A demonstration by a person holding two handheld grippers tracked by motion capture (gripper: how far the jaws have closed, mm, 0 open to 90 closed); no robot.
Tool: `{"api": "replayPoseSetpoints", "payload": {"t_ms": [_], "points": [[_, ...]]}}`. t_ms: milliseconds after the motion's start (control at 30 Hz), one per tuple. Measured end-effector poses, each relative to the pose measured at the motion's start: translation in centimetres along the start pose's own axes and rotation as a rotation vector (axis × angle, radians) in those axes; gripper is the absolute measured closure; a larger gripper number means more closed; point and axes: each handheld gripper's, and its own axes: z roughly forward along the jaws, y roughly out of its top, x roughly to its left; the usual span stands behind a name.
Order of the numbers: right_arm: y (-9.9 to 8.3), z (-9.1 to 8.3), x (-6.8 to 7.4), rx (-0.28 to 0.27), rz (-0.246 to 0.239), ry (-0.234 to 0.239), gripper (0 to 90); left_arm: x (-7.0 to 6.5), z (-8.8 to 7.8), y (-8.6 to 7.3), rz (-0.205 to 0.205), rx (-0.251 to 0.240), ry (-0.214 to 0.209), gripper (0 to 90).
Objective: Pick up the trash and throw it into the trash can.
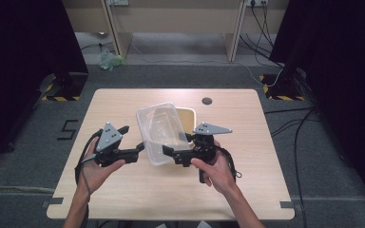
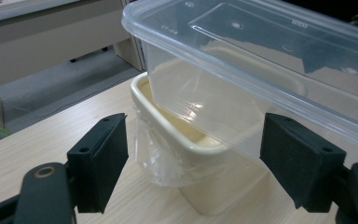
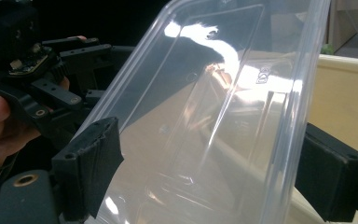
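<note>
My high cam sits above the near side, looking fwd and down over the whole wooden table (image 1: 123, 102). Left gripper cam looks along its jaws, v. close to the clear plastic container (image 2: 261, 60) and cream tub (image 2: 205, 177); right gripper cam is even closer on that same container (image 3: 214, 116), w/ the left gripper (image 3: 42, 84) behind it.

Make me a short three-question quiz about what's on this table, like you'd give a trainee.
1. True or false: the clear plastic container lies flat on the wooden table.
2. Multiple choice: what sits under the clear container? A) a cream rectangular tub B) a metal bowl C) a cardboard box
3. Fill in: the left gripper has its jaws ____.

Key:
1. False; it is tilted, one end resting in the cream tub, with the right gripper around its side.
2. A
3. Open, standing apart on either side of the tub and container without touching them.
</note>
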Motion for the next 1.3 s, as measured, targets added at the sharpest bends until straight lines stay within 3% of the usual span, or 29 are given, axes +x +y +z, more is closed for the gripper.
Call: {"api": "replayPoseSetpoints", "payload": {"t_ms": [67, 300, 567, 667, 1000, 1300], "points": [[0.1, -0.6, -0.3, -0.002, 0.004, -0.011, 15.1, -0.3, 0.7, 0.2, -0.015, 0.016, -0.013, 22.7], [0.3, -1.8, -1.3, -0.007, 0.027, -0.042, 15.0, -0.7, 2.5, 0.9, -0.011, 0.028, -0.033, 22.7], [0.6, -1.8, -2.3, 0.006, 0.061, -0.072, 14.9, -0.4, 4.1, 0.6, -0.037, 0.057, -0.055, 22.4], [0.7, -1.6, -2.3, 0.004, 0.064, -0.081, 14.8, -0.1, 4.3, 0.5, -0.063, 0.054, -0.069, 22.0], [1.9, -1.2, -2.5, -0.02, 0.089, -0.098, 14.8, 0.7, 4.9, 0.5, -0.082, 0.059, -0.058, 21.8], [2.2, -1.4, -2.4, -0.074, 0.099, -0.073, 14.8, 0.9, 5.1, 0.3, -0.083, 0.064, -0.047, 21.8]]}}
